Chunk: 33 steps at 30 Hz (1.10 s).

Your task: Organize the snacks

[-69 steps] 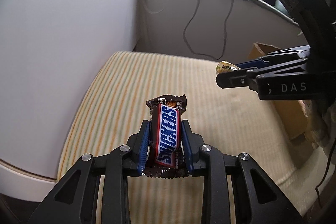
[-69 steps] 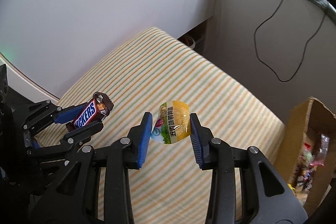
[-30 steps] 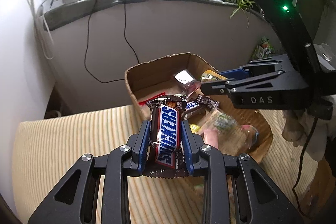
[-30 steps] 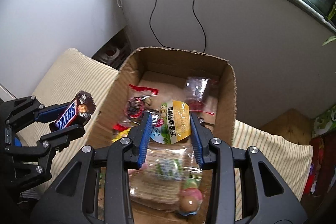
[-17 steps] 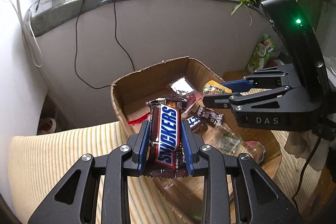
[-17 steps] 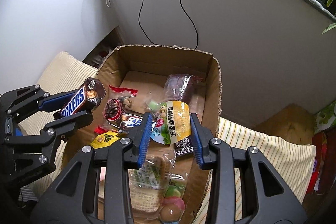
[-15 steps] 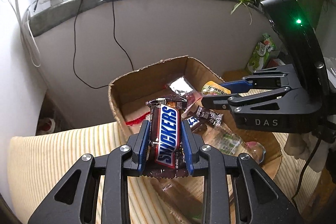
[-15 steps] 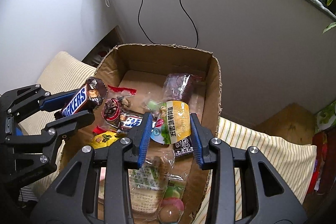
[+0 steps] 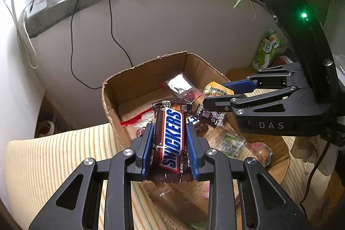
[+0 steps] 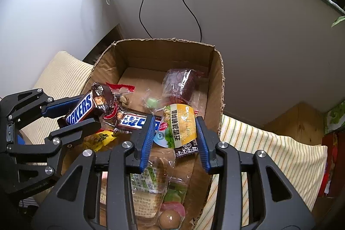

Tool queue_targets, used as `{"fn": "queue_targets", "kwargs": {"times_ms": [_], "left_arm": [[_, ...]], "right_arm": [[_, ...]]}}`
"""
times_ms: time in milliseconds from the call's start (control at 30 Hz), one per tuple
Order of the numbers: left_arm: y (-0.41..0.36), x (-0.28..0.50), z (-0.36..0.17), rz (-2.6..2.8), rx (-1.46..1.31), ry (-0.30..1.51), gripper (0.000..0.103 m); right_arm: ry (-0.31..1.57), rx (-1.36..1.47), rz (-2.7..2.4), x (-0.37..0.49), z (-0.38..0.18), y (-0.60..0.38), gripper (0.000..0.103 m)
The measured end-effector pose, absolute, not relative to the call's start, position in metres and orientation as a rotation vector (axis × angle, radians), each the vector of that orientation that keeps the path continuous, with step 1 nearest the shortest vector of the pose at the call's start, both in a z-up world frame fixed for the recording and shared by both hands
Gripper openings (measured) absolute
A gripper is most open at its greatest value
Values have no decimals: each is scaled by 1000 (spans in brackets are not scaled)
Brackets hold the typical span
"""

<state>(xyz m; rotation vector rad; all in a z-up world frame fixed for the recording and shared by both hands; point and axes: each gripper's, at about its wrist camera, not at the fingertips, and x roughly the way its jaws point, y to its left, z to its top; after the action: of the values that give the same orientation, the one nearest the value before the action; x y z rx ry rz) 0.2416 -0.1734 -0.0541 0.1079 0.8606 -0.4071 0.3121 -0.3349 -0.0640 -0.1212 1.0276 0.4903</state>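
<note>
Both your grippers hang over the cardboard box [image 10: 216, 70], each clamped on a snack. Your left gripper [image 9: 170, 144] grips a Snickers bar [image 9: 171, 139] across its width, label up, above the box's near-left wall. Your right gripper [image 10: 175, 133] pinches a yellow-green egg snack pouch [image 10: 177, 125] by its sides over the box middle. Inside the box: a dark red packet [image 10: 180, 84] near the far wall, a blue-white bar [image 10: 134, 121], clear wrapped snacks. The box sits on a striped cushion [image 10: 278, 154].
</note>
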Motion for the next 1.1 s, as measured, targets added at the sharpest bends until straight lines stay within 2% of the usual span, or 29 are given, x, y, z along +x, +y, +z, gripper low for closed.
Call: {"fn": "queue_targets", "kwargs": {"times_ms": [233,533,567,633,900,1000,1100], "left_arm": [[-173,242,-53,-389,115,855,28],[-173,238,-52,-378,122,850,42],[-173,237,-53,-378,124,849,42],[-174,235,-53,-376,128,847,48],[-173,225,-45,-375,125,827,55],[-172,219,-40,-373,125,814,59],[-170,212,-35,-370,118,800,60]], "right_arm": [[1033,-141,497,308,-64,-332,41],[1030,-151,484,304,-65,-332,45],[1029,-152,482,303,-65,-332,46],[1024,-157,478,301,-64,-333,60],[989,-155,461,290,-54,-339,62],[971,-150,455,283,-49,-342,76],[949,-144,447,276,-43,-344,76]]}}
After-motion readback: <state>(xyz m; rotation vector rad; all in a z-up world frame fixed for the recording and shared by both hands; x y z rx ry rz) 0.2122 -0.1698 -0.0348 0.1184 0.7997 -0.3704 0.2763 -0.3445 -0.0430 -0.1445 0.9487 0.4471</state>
